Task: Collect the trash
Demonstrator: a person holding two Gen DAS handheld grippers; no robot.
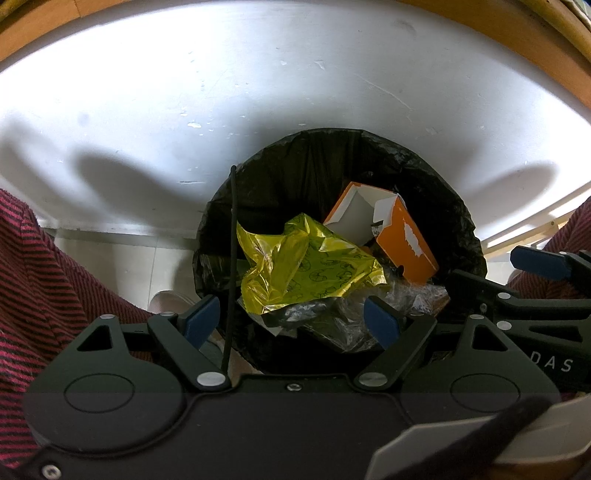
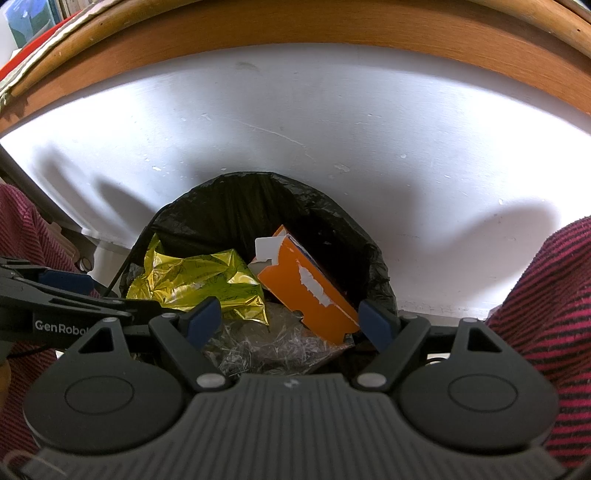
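A bin lined with a black bag (image 1: 303,162) (image 2: 236,199) stands below both grippers. Inside lie a crumpled yellow foil wrapper (image 1: 306,262) (image 2: 207,280), a torn orange carton (image 1: 406,240) (image 2: 306,291) and clear crinkled plastic (image 1: 332,314) (image 2: 266,347). My left gripper (image 1: 291,319) hangs open over the bin's near rim, nothing between its blue pads. My right gripper (image 2: 291,319) is open too, above the bin, with the carton's lower edge seen between its fingers but not touched. Each gripper shows at the side of the other's view.
A white wall (image 1: 258,74) (image 2: 332,129) rises behind the bin, under a brown wooden ledge (image 2: 295,26). Legs in red and black striped cloth (image 1: 37,277) (image 2: 546,314) flank the bin. A thin black cable (image 1: 232,258) runs up past the left gripper's left finger.
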